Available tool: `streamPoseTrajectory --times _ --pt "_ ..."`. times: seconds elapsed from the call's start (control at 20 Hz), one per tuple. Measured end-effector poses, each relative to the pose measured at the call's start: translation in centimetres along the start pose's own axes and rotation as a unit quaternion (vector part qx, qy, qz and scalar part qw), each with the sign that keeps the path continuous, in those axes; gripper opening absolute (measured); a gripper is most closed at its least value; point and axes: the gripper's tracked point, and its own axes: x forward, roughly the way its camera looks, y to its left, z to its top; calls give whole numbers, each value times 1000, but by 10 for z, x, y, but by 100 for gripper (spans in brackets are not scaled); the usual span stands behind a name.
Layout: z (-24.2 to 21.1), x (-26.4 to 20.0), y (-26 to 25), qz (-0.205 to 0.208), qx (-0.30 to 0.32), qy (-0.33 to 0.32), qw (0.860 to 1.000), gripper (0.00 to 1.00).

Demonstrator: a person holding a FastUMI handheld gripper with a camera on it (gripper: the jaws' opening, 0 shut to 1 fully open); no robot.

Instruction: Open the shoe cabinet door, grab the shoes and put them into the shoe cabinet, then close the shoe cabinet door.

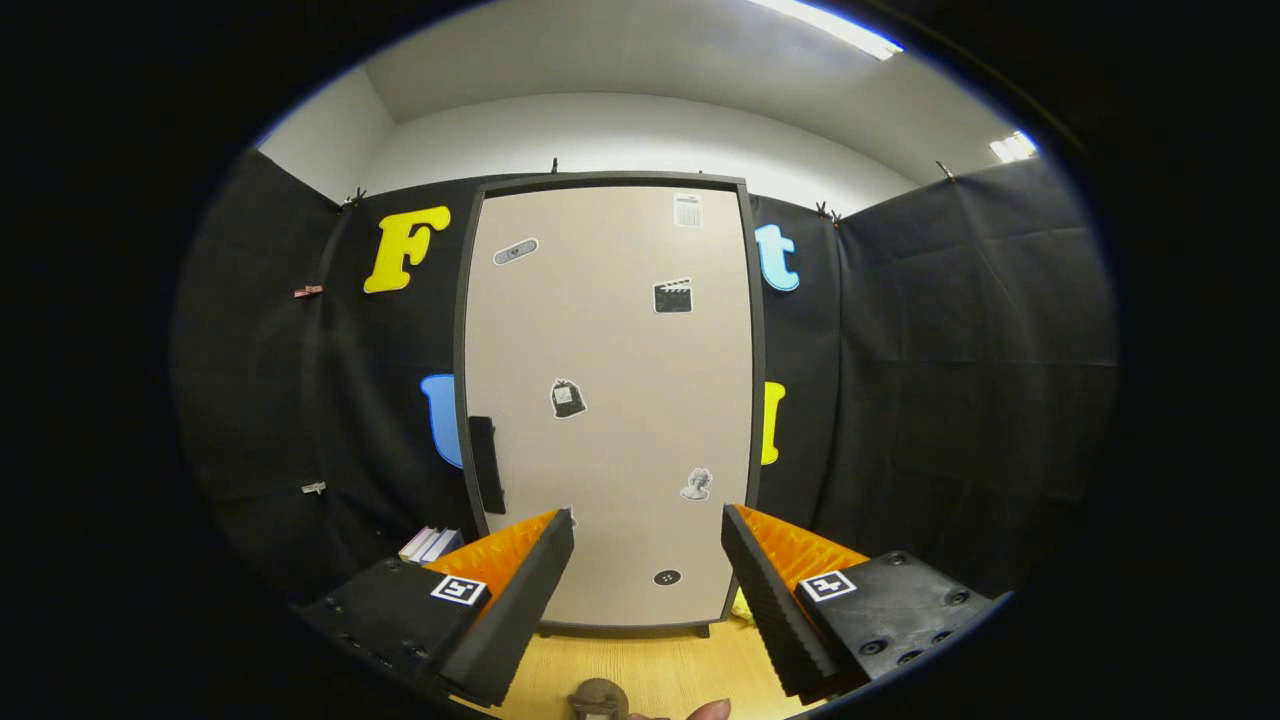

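The shoe cabinet (pixel 610 400) stands upright straight ahead, a tall beige door in a dark frame, shut. Its dark vertical handle (pixel 487 464) sits on the door's left edge, about halfway down, a little beyond my left finger. Several small stickers dot the door. My gripper (pixel 648 535) is open, fingers wide apart with nothing between them, pointing at the lower part of the door from some distance. Something yellow-green (pixel 741 604) peeks out at the cabinet's lower right corner, mostly hidden behind my right finger; I cannot tell what it is.
A wooden floor (pixel 650 665) runs from the fingers to the cabinet's feet. A few books (pixel 432 545) lie low to the left of the cabinet. A small brown round object (pixel 597 697) and a fingertip (pixel 710 711) show just below the fingers.
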Motion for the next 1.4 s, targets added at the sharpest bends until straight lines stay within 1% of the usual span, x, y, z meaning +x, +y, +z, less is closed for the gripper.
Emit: streamPoseTrajectory --times 0.15,0.35,0.7,0.85,1.05,1.25,1.4 --pt "-4 2 2 3 -6 0 1000 98" --pt "-12 -1 17 21 -7 2 1000 97" --pt "-10 13 30 24 -13 3 1000 98" --pt "-9 25 40 19 -20 -2 1000 97" --pt "-6 43 64 25 -14 -6 1000 97" --pt "-8 74 103 38 6 -6 999 97" --pt "-19 103 129 44 11 4 999 97"
